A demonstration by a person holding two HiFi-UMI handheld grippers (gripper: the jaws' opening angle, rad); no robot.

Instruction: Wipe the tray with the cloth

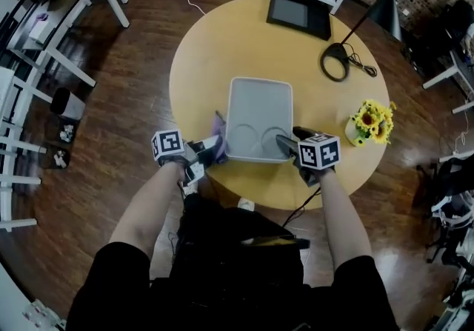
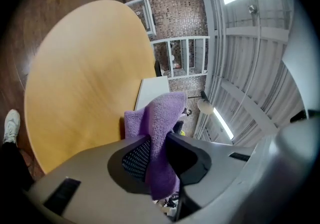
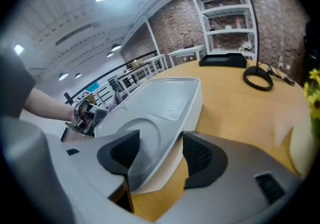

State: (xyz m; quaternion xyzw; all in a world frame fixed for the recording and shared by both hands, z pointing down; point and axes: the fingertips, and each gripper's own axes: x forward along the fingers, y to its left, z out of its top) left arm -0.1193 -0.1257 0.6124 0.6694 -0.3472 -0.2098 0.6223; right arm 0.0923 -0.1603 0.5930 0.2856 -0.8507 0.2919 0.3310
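**Purple at the ready, no wiping yet**

Pinching the cloth (image 2: 160, 118) tight in the left gripper (image 2: 157, 150), jaws clenched on the fold, purple end poking up past the tips. Hovering just beside the near left corner of the tray (image 1: 259, 85), next to the rim and not on the tray floor. Hard to call whether touching the rim.

Over on the right: straddling the tray's near right corner with the right gripper (image 3: 160, 153), one jaw inside the wall, one outside, and by the look of it clamped there to brace it. Found toward the near edge of the round wooden table (image 1: 222, 41), long side running near to far.

Done so far, judging from this: cloth in hand, tray steadied. Left to do: everything that counts. No cloth on the tray floor, no streak, no wiped patch to point at. Plain grey all over, two shallow rings at the near end, nothing to tell clean from dirty.

Calling it the very start. Needs bringing the cloth right and down onto the floor, then sweeping near to far.
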